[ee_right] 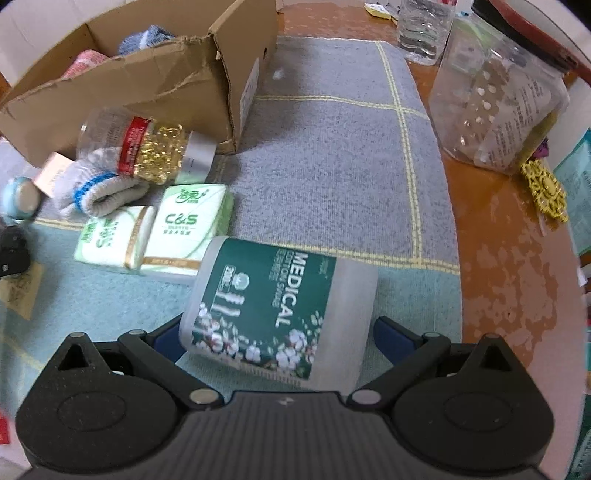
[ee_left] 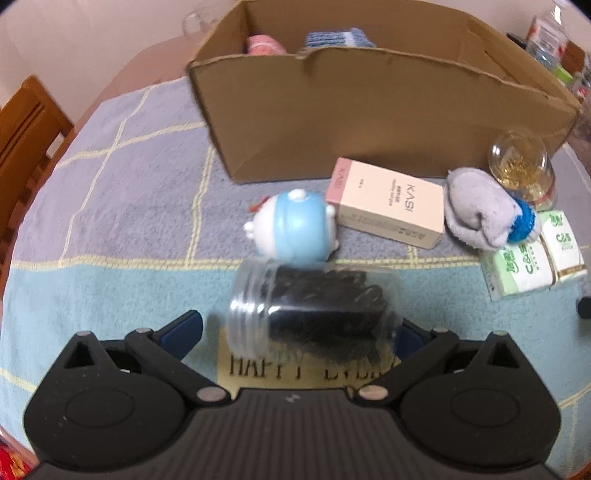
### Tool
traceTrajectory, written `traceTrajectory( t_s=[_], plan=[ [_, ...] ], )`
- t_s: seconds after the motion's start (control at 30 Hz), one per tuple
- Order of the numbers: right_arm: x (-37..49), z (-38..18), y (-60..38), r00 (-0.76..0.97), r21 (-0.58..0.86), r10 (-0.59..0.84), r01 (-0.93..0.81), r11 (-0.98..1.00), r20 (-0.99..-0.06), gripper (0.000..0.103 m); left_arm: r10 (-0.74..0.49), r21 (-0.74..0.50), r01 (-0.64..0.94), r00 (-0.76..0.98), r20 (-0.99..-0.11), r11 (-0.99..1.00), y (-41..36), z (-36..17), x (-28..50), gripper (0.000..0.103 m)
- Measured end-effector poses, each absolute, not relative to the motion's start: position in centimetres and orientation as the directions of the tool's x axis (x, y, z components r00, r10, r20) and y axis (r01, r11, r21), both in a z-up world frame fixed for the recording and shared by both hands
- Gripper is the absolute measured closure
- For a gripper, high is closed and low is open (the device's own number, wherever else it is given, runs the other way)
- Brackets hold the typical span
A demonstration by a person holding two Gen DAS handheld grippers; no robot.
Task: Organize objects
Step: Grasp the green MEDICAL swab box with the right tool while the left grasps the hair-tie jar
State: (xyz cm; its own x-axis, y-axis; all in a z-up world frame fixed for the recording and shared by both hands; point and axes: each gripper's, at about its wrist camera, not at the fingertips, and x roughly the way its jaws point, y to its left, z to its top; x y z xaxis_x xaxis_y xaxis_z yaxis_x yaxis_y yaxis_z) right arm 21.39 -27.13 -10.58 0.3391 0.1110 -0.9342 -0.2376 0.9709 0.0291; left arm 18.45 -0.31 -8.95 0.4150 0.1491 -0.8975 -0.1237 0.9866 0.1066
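My left gripper (ee_left: 299, 326) stands open around a clear jar of black clips (ee_left: 314, 308) that lies on its side between the blue fingertips (ee_left: 184, 326); contact on either side is not visible. My right gripper (ee_right: 273, 332) is open around a green-labelled "MEDICAL" cotton swab tub (ee_right: 280, 310) lying on the mat, with a gap on the right side. A cardboard box (ee_left: 369, 107) stands behind, holding a pink item (ee_left: 262, 46) and a blue cloth (ee_left: 340, 38); it also shows in the right wrist view (ee_right: 155, 85).
On the blue-grey mat (ee_left: 129, 192) lie a blue-white toy (ee_left: 291, 229), a KASI carton (ee_left: 391, 203), a grey sock (ee_left: 480, 210), a jar of gold clips (ee_left: 521, 166) and tissue packs (ee_right: 166, 229). A clear plastic container (ee_right: 498, 107) and bottle (ee_right: 424, 26) stand on the table at right. A wooden chair (ee_left: 26, 136) is at left.
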Motion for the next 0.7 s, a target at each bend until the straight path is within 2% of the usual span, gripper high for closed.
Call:
traceTrajectory(
  t_s=[0.27, 0.43, 0.7],
  plan=[
    [21.9, -10.6, -26.1, 0.338, -0.007, 0.067, -0.214, 0.977, -0.939, 0.0, 0.111, 0.075, -0.099, 0.432, -0.895, 0.992, 0.6, -9.7, 19.3, 0.001],
    [21.9, -10.4, -26.1, 0.329, -0.005, 0.064, -0.205, 0.979, -0.942, 0.001, 0.077, 0.049, -0.074, 0.438, -0.896, 0.996, 0.5, -9.4, 18.9, 0.011],
    [21.5, -9.7, -26.2, 0.336, -0.005, 0.062, -0.195, 0.981, -0.94, 0.012, 0.053, 0.033, -0.055, 0.437, -0.898, 0.998, 0.9, -9.1, 18.9, 0.025]
  ],
)
